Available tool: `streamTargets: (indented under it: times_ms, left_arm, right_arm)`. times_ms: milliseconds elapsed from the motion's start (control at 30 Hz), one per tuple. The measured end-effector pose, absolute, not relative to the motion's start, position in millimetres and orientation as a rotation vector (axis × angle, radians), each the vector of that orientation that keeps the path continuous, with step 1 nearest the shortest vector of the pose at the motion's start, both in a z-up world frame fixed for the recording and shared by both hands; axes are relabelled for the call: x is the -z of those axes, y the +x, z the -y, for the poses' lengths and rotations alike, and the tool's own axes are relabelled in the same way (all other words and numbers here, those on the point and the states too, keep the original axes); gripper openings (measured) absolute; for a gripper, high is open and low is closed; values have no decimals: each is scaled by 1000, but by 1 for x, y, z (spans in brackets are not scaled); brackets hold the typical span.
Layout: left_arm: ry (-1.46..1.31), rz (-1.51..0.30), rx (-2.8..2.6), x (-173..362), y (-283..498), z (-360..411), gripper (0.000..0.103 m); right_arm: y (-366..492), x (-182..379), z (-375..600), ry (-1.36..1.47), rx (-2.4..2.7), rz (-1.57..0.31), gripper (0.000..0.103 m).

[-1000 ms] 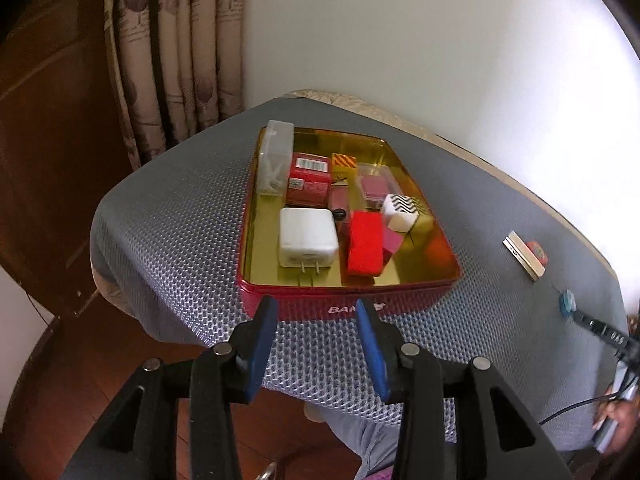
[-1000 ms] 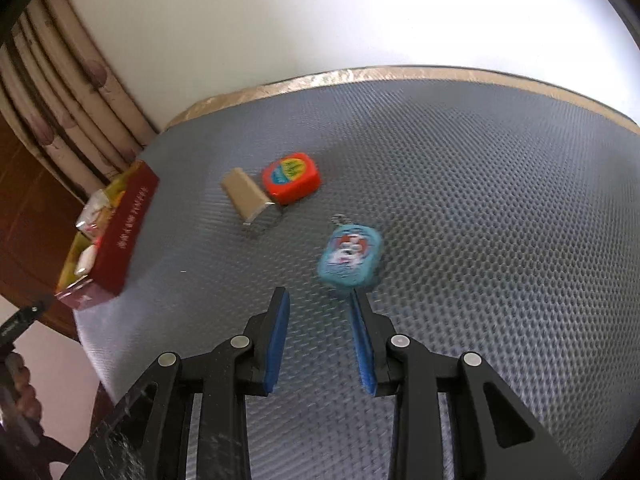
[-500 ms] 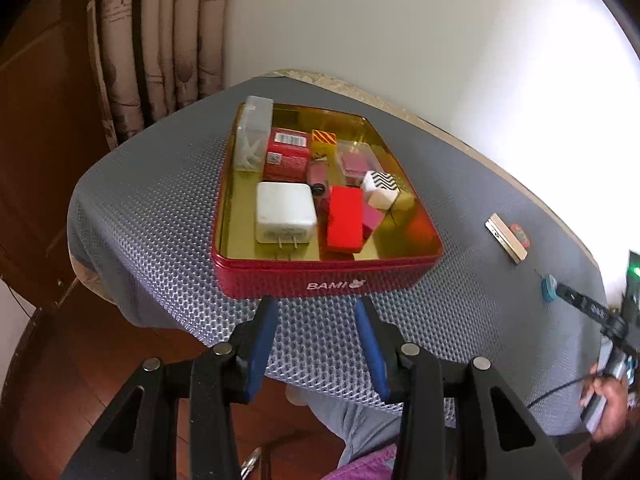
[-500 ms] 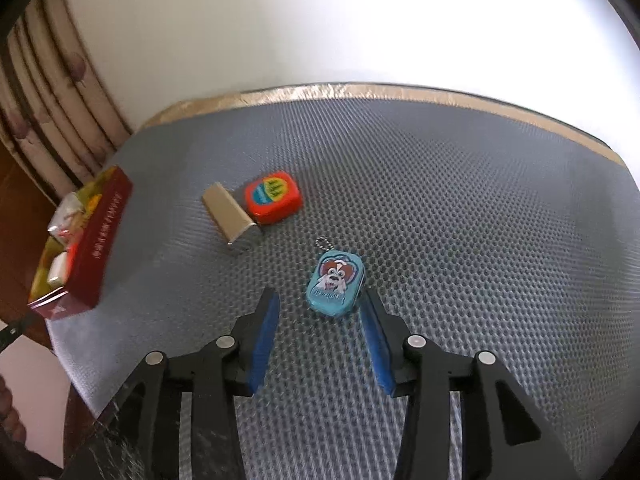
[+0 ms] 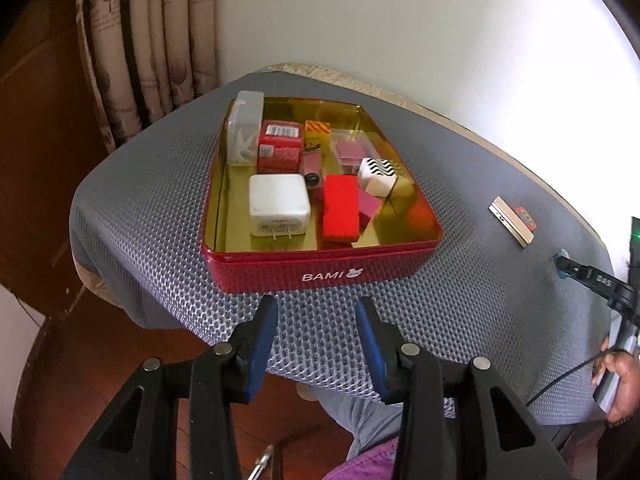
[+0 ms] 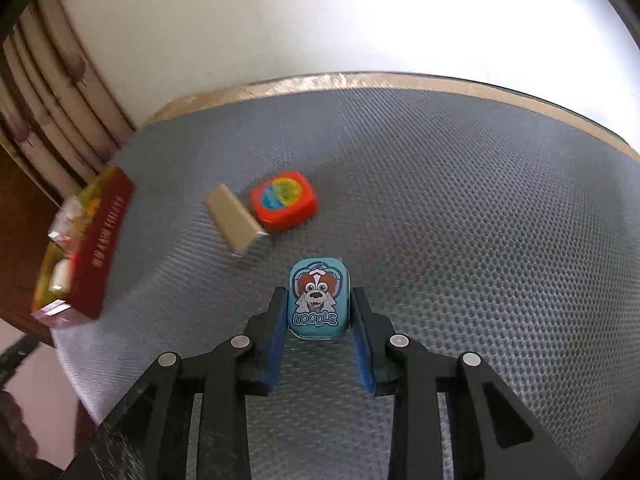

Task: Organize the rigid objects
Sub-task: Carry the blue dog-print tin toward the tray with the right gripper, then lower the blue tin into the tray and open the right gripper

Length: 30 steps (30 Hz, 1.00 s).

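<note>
Noodle tin (image 6: 319, 298), small blue, dog print, lies flat on the grey mesh mat (image 6: 480, 240), sitting between the right gripper (image 6: 319, 312) fingers. The blue pads flank its long sides, very close or touching; cannot tell if they're actually clamping yet, so grip state unclear. Left gripper (image 5: 316, 332) is spread, empty, hovering just in front of the red BAMI tray (image 5: 320, 268), which is already crowded with a white charger (image 5: 279, 204), red block (image 5: 340, 208), zigzag cube (image 5: 378, 171) and more. Red tin (image 6: 285, 200) and beige bar (image 6: 234, 218) lie touching each other, near the noodle tin, toward the tray. Risks, as I judge them: the tin is low and smooth-sided, so the pads may catch only the near half and it could pivot or squirt forward on closing, sliding into the bar. The far end sticks out past the fingertips, so a lift could droop. The mesh mat might snag a fingertip if the gripper presses down. Free tray space is mostly the front right corner; a drop elsewhere could land on the charger or tip the cube.
</note>
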<state>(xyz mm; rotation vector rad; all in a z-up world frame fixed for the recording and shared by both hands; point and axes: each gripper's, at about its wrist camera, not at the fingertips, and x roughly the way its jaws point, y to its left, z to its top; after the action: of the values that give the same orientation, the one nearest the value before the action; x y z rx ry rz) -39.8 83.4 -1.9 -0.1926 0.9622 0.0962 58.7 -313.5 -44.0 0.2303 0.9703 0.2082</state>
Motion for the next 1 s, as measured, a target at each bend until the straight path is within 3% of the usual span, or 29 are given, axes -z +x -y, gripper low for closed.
streamTargets:
  times_ms: [500,1000]
  left_arm:
    - [-323,-1009,-210,10,-37,-118,41]
    - [-279,-1025,-224,14,-31,-117,48]
  right_arm:
    - [78,-41,158,219,-615,-942,28]
    - [130,0,11,83,-730,-1084,29]
